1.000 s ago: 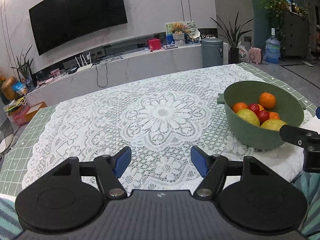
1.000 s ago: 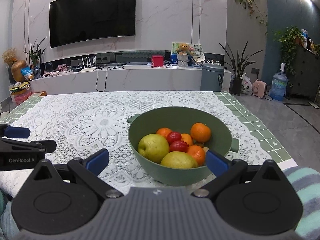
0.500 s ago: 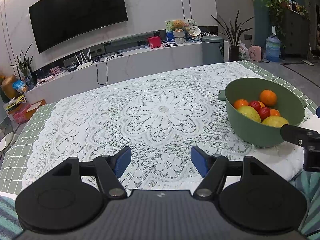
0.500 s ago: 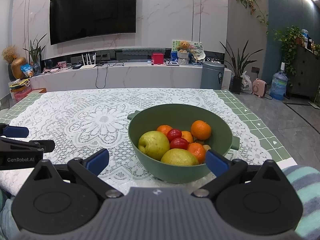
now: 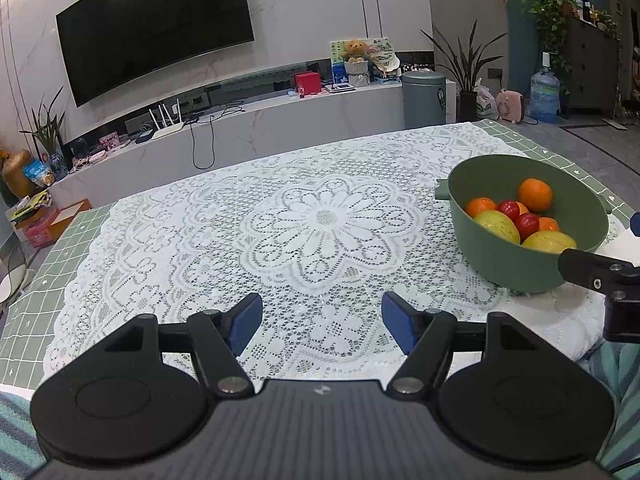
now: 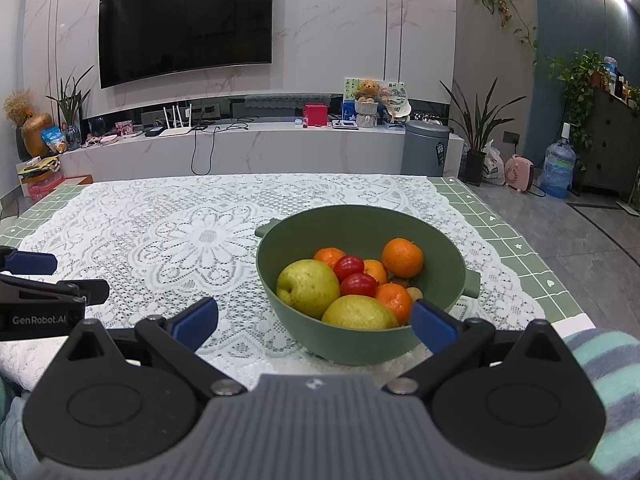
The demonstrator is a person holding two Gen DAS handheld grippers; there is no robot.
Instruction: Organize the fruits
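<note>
A white openwork lace cloth (image 5: 320, 232) covered the bench over a matt green checked underlay (image 5: 28, 308). The green bowl (image 6: 360, 344) looked like smooth matt plastic. The oranges (image 6: 402, 258) were dimpled, the small red fruits (image 6: 349, 267) glossy. The wall (image 6: 328, 40) behind was polished marble.

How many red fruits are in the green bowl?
2. Both sit mid-pile in the green bowl: one red fruit behind, another just nearer the camera. More may be hidden underneath.

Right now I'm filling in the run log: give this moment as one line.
left gripper: open, empty | right gripper: open, empty | green bowl: fruit inside, on lace cloth | no fruit picked yet
</note>
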